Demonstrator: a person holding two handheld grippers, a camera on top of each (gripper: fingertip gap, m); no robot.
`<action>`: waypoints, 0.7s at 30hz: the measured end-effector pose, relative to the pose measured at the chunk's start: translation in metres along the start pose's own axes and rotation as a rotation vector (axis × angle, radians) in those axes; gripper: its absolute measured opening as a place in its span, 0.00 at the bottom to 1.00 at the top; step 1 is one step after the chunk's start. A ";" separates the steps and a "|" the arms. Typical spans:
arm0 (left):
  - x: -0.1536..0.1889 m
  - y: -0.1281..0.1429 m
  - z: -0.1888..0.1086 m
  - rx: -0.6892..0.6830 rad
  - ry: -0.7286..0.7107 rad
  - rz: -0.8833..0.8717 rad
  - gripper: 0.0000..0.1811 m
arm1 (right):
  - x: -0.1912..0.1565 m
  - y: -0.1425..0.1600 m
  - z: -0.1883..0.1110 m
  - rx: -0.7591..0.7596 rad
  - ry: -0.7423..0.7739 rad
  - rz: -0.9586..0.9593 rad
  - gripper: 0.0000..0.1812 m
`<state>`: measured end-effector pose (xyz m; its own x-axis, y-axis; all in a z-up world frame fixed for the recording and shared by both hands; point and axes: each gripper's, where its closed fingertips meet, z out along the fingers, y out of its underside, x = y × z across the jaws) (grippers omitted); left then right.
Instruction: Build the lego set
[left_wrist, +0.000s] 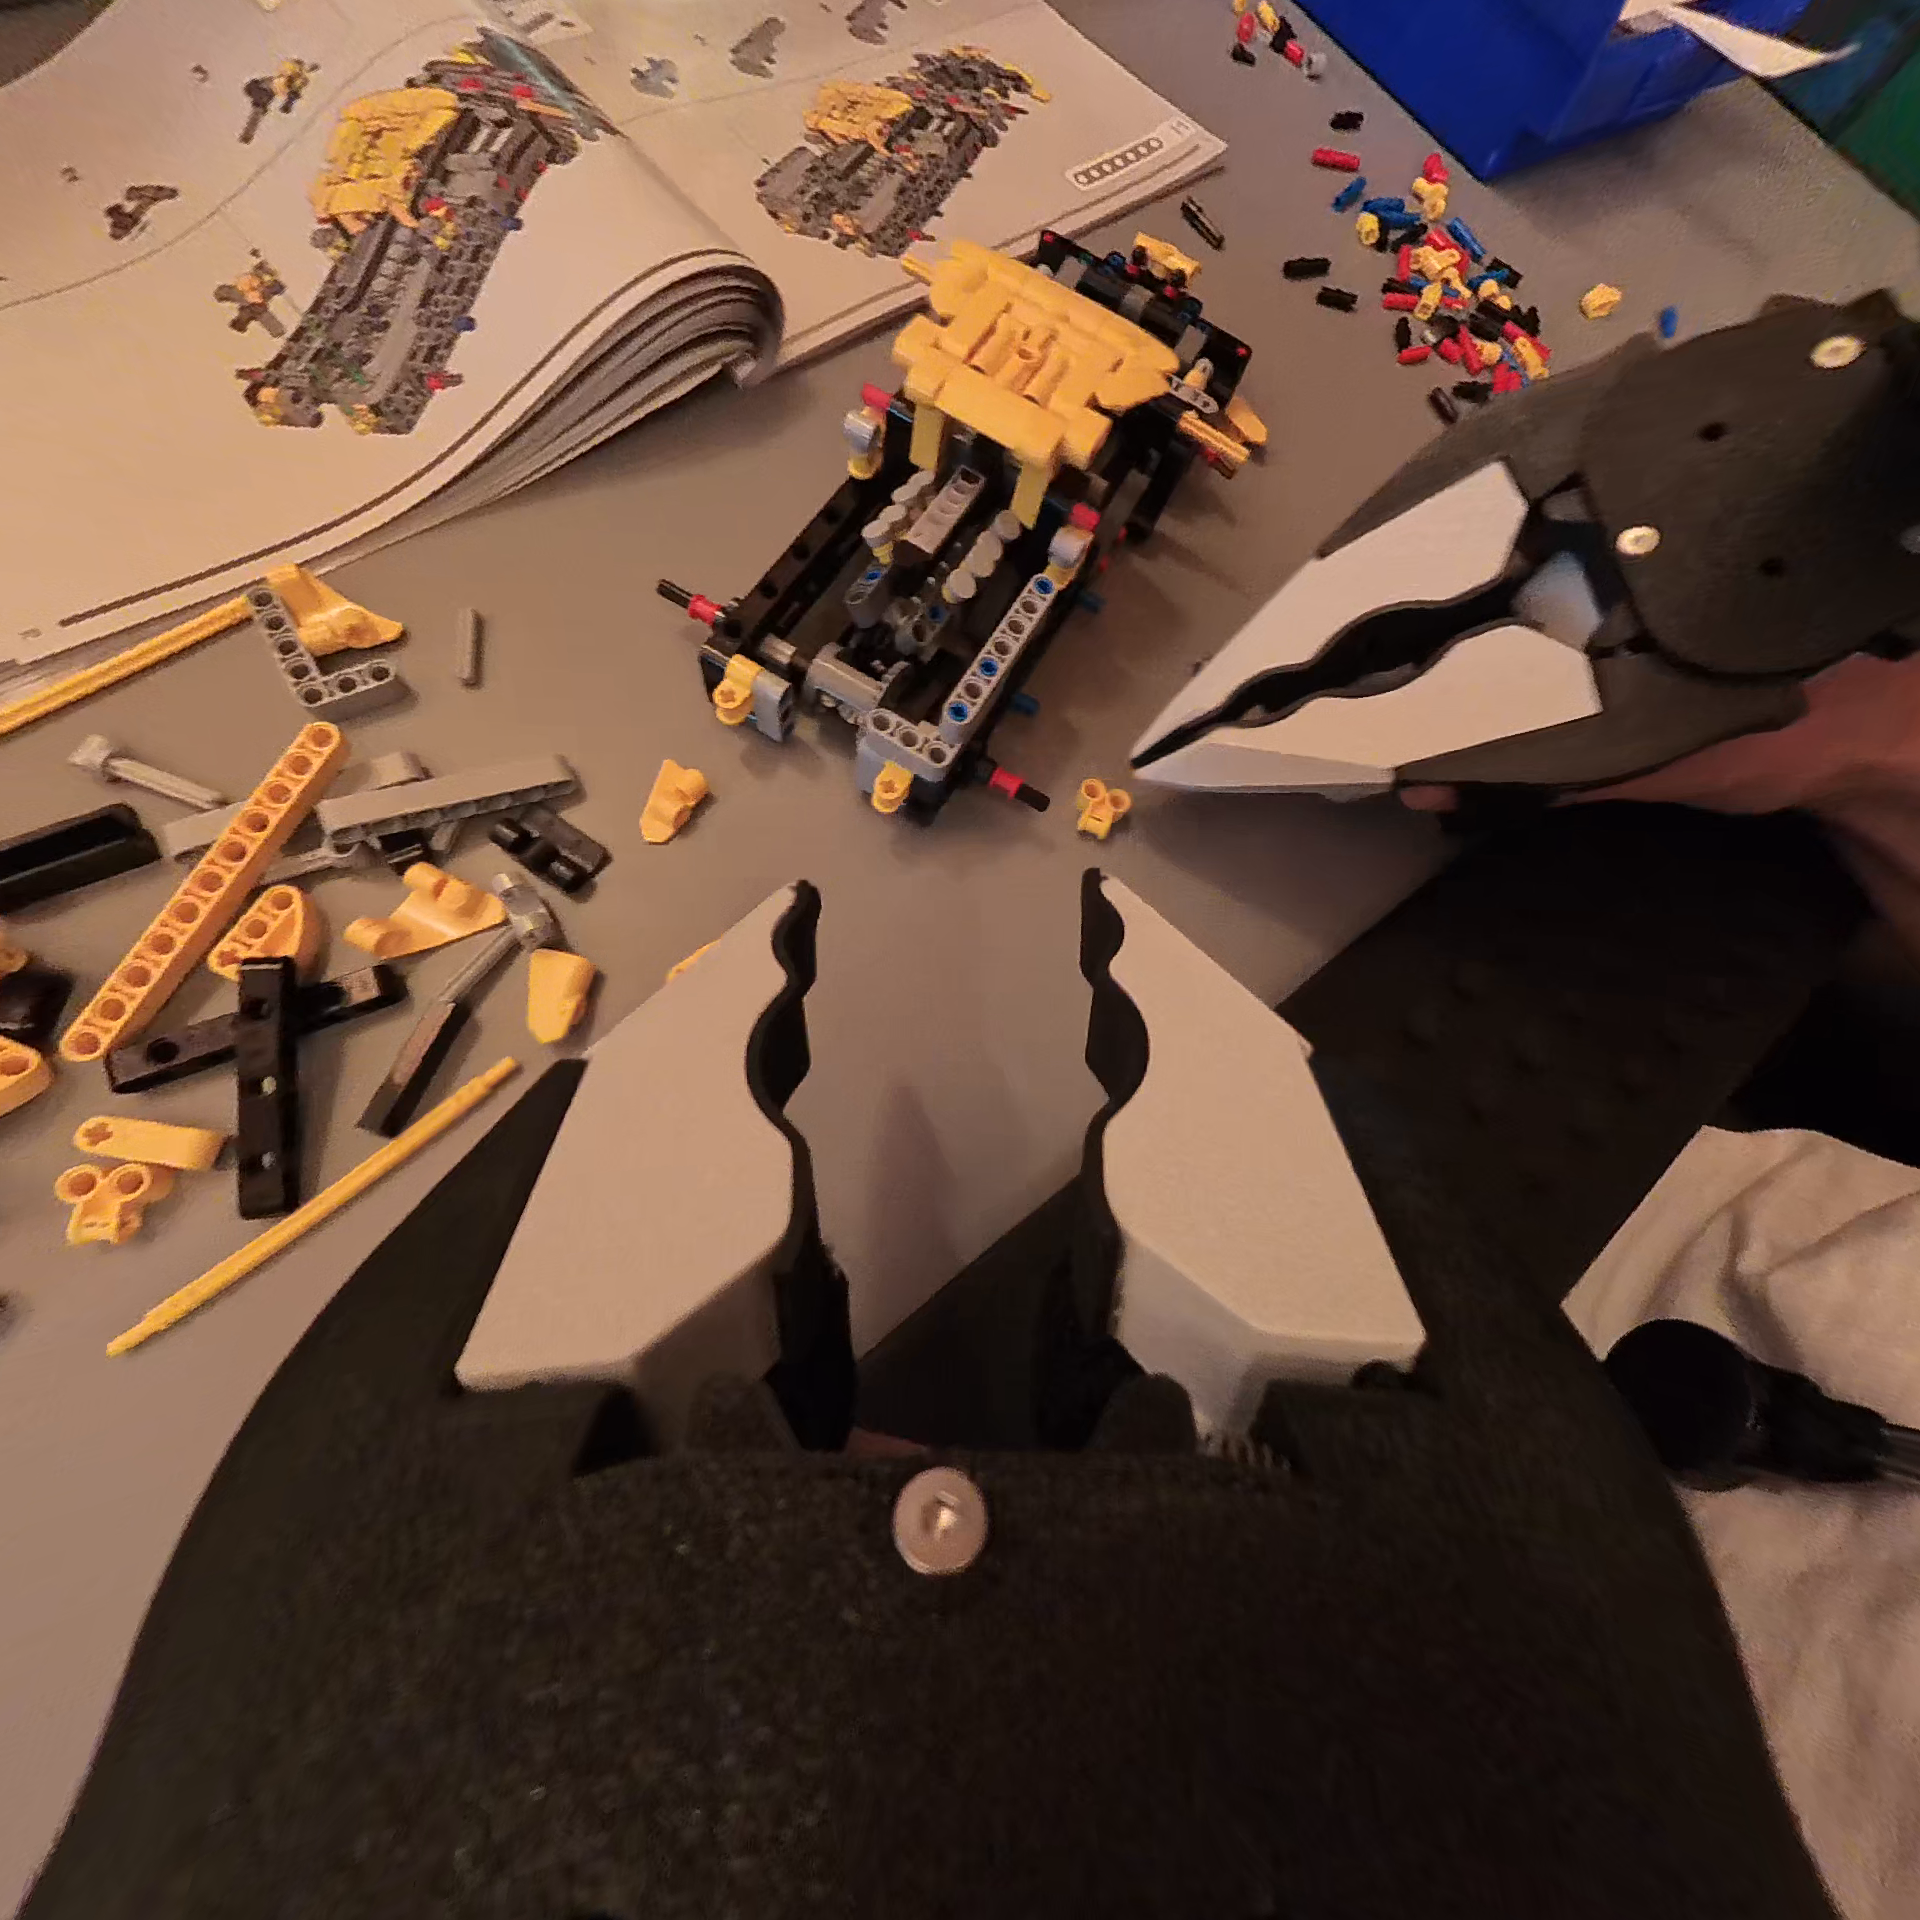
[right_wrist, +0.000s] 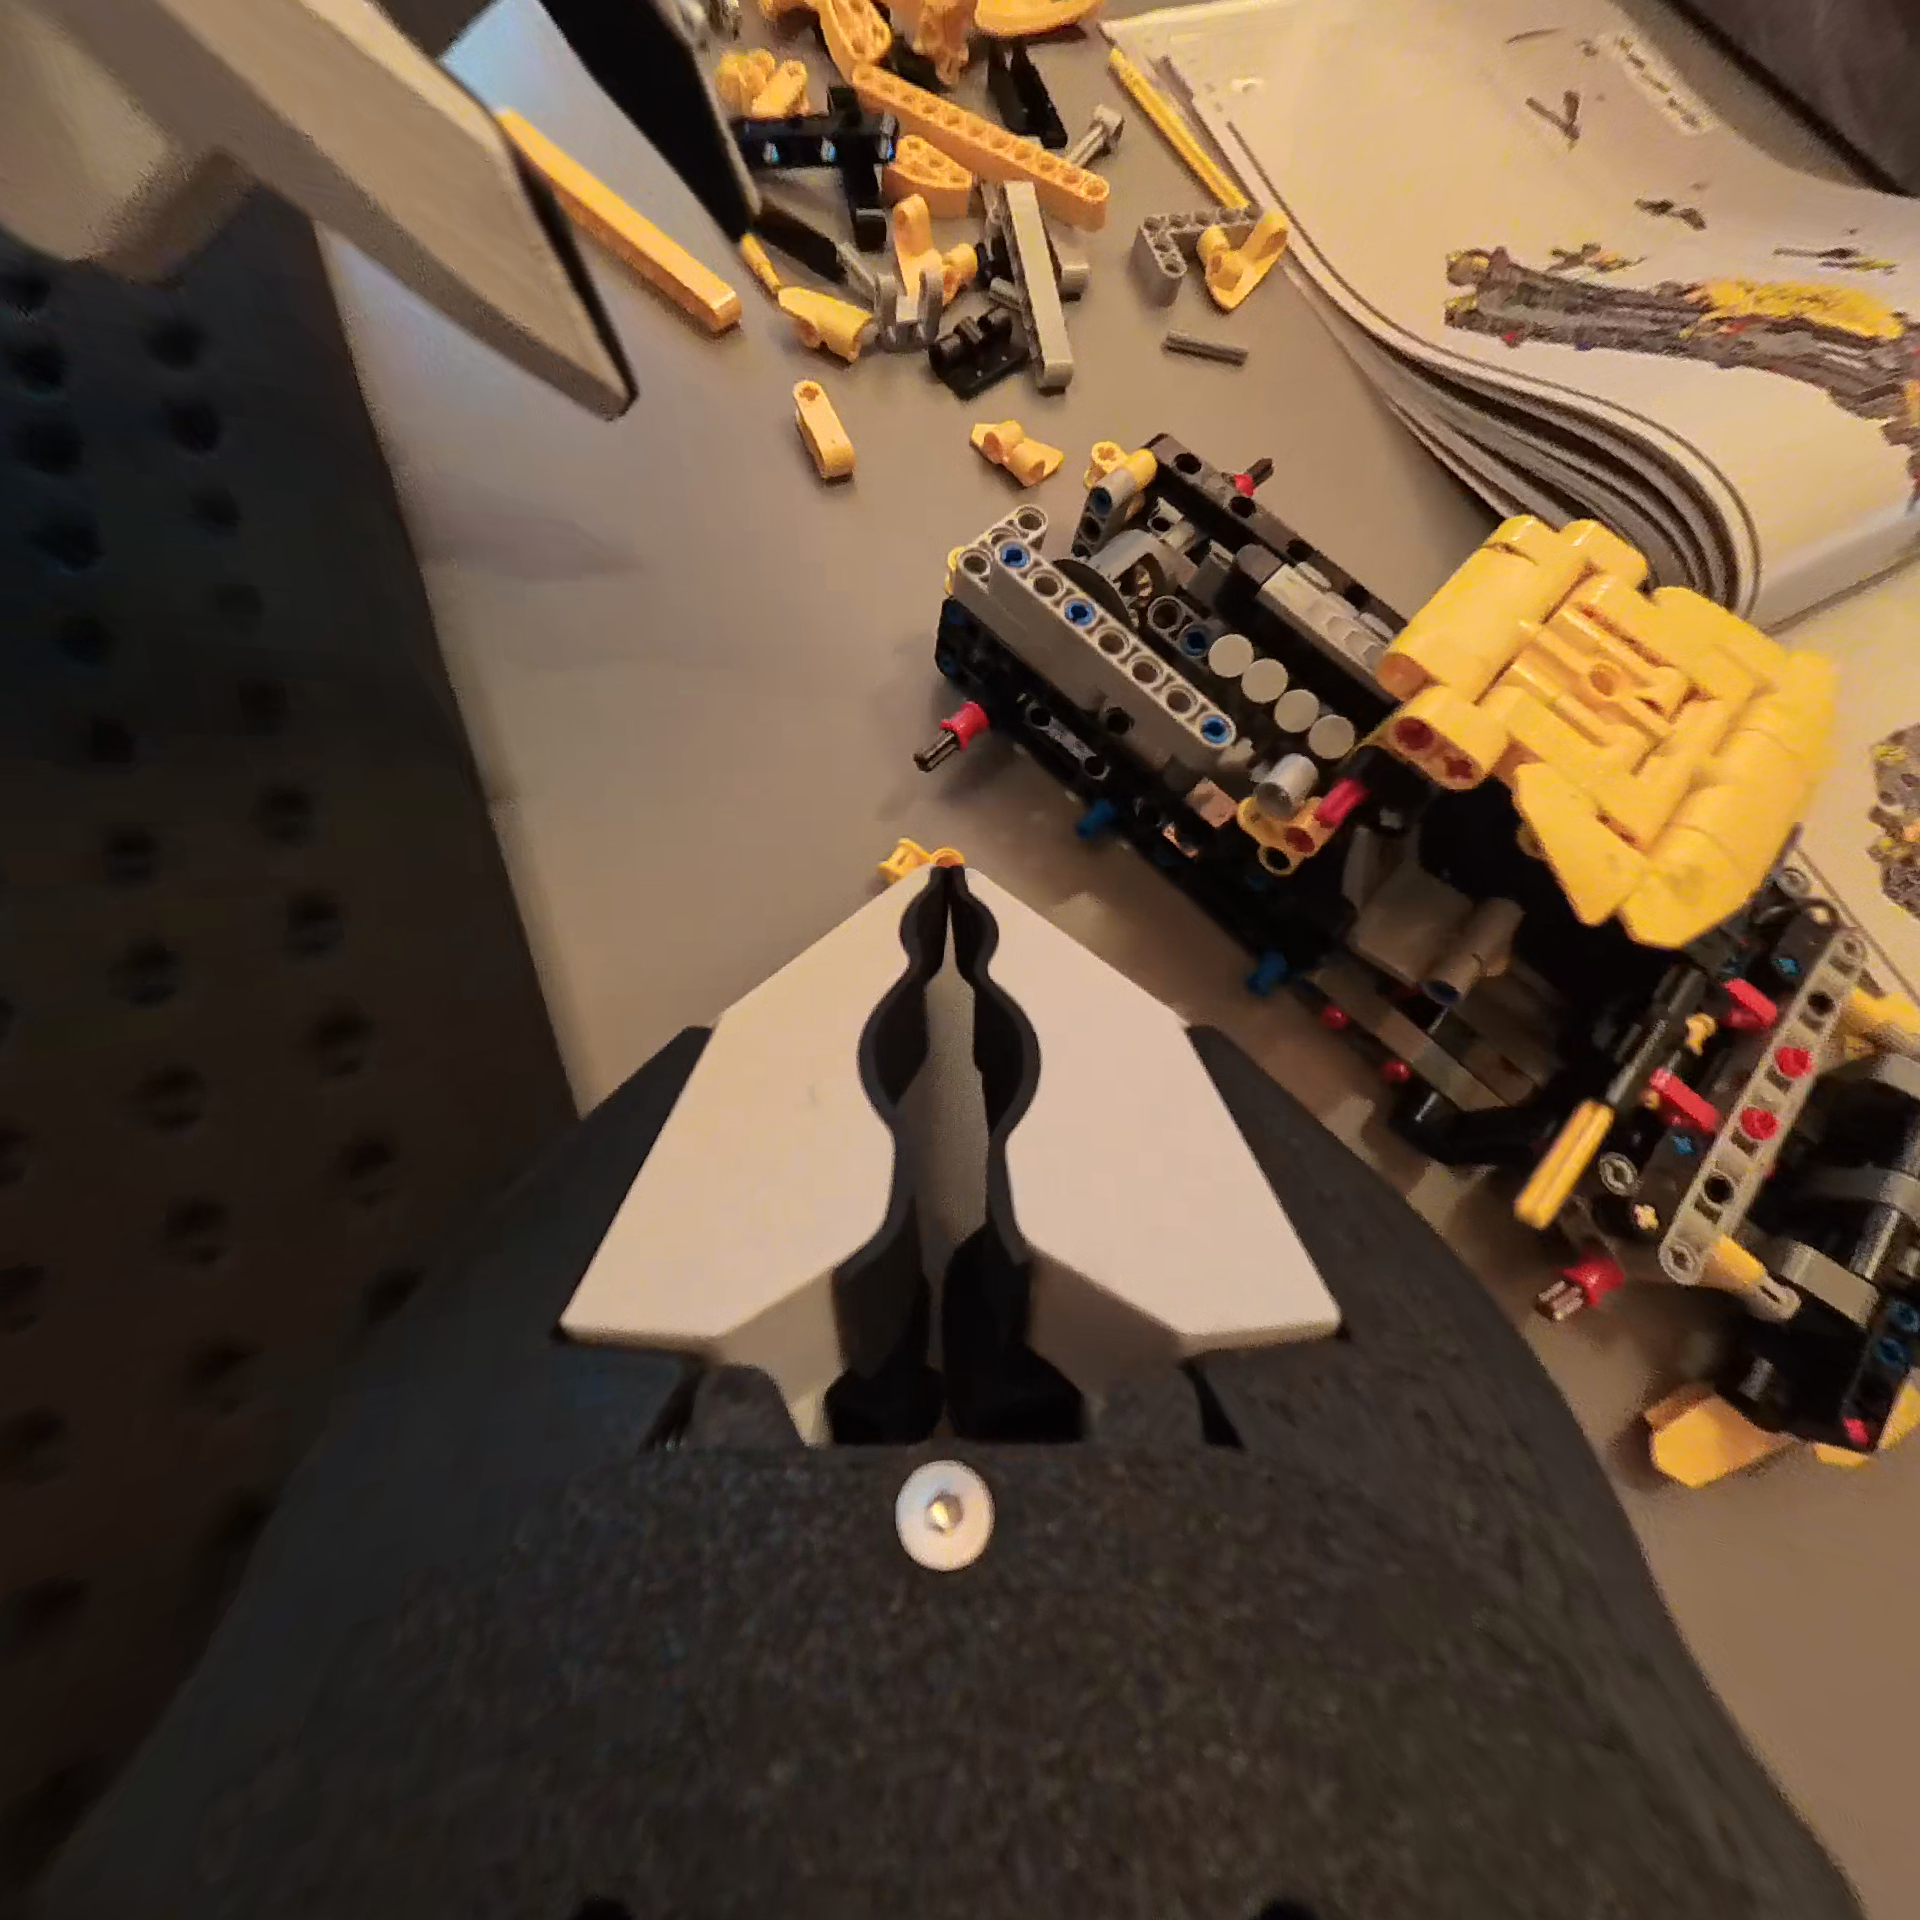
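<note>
The half-built yellow, black and grey Lego vehicle (left_wrist: 997, 520) lies on the grey table (left_wrist: 582, 582); it also shows in the right wrist view (right_wrist: 1403, 831). My left gripper (left_wrist: 948, 891) is open and empty, hovering over bare table in front of the model. My right gripper (right_wrist: 948, 875) is shut, with its tips together. A small yellow connector (right_wrist: 914, 857) lies on the table just beyond those tips. In the left wrist view the connector (left_wrist: 1101, 805) sits beside the right gripper's tip (left_wrist: 1143, 764), not between its pads.
An open instruction booklet (left_wrist: 416, 260) lies behind the model. Loose yellow, grey and black beams (left_wrist: 260, 935) are scattered on the left. A pile of small coloured pins (left_wrist: 1455, 281) and a blue bin (left_wrist: 1538, 73) are at the back right. A white cloth (left_wrist: 1766, 1351) lies at the near right. The grippers' ends are close to 10 cm from one another.
</note>
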<state>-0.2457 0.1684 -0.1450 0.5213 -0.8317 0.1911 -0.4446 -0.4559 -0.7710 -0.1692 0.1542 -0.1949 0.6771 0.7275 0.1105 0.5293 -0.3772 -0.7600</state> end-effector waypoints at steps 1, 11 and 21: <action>-0.003 0.000 -0.001 0.004 -0.004 -0.004 0.28 | 0.000 0.000 -0.004 0.007 0.006 0.002 0.00; -0.015 -0.002 0.001 0.019 -0.010 -0.020 0.28 | 0.000 0.012 -0.030 -0.002 -0.066 0.078 0.12; -0.011 -0.003 -0.001 0.028 -0.004 -0.024 0.28 | -0.004 0.004 -0.001 -0.053 -0.080 0.050 0.15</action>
<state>-0.2509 0.1784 -0.1440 0.5347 -0.8194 0.2067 -0.4115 -0.4661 -0.7832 -0.1692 0.1495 -0.1983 0.6616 0.7496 0.0207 0.5236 -0.4420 -0.7283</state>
